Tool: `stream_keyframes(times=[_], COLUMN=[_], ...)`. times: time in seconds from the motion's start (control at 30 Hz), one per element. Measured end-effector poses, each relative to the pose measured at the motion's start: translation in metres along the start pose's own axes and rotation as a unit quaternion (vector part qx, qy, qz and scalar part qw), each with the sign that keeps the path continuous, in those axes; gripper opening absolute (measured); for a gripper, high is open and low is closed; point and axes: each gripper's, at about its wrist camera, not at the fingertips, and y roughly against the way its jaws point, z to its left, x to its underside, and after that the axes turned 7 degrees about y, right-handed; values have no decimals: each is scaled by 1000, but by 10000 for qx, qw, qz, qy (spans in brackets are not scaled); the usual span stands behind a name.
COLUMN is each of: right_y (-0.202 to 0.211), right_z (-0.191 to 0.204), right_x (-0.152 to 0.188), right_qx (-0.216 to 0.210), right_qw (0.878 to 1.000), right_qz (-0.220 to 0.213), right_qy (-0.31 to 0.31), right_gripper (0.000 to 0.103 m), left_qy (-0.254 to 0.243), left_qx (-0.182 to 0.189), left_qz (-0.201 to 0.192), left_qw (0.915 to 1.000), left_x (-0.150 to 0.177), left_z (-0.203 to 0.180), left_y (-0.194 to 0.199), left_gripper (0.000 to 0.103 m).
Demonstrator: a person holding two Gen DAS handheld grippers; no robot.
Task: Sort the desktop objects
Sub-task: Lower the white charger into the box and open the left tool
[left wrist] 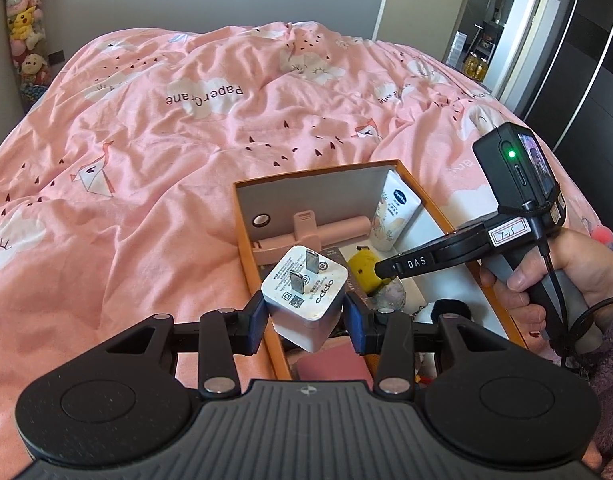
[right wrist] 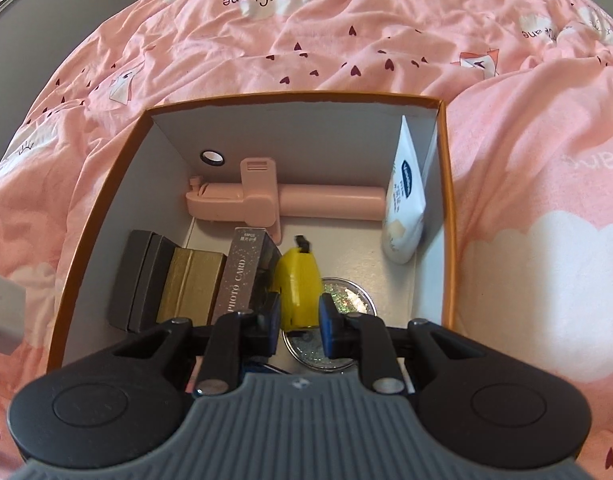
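Left gripper (left wrist: 304, 322) fingers clamped white square plastic charger (left wrist: 306, 300), prongs up, above near-left rim of orange cardboard box (left wrist: 250, 256) on bed. Right gripper (right wrist: 298, 326) fingers narrow, clamping small yellow plastic item (right wrist: 298, 292), long axis away, low inside box, nearer floor.

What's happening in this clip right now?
A person is sorting small items into an orange-rimmed box set on a pink bedspread. The left gripper holds a white charger plug at the box's near edge. The right gripper, jaws closed on a small yellow object, is down inside the box, above a glittery round tin. A pink selfie stick and a cream tube already lie inside.
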Motion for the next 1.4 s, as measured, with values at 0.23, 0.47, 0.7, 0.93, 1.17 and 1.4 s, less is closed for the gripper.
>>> stream_keyframes(times=[0.23, 0.47, 0.7, 0.93, 1.17, 1.4], right_y=[19, 65, 86, 69, 64, 63], right_z=[-4, -22, -47, -75, -89, -98], right_x=[4, 16, 29, 41, 52, 60], right_qx=[-93, -101, 459, 472, 162, -40], right_qw=[9992, 9913, 9809, 9750, 9656, 9604], right_qz=[-387, -1310, -1833, -1878, -2135, -2231], right_qy=[-55, -110, -468, -1088, -1475, -1669], right_gripper=[21, 22, 22, 23, 24, 24], left_qy=[-114, -339, -540, -1019, -1662, -2156], left_qx=[36, 36, 372, 263, 140, -172], left_qz=[93, 146, 430, 1000, 1620, 2027], left_qw=[9999, 9993, 9969, 9894, 9726, 9550], left_x=[-1, -18, -31, -35, -29, -19], left_z=[-9, -23, -52, -90, -114, -123], left_y=[-5, -25, -63, -118, -160, -184], left_gripper=[47, 47, 47, 47, 47, 47])
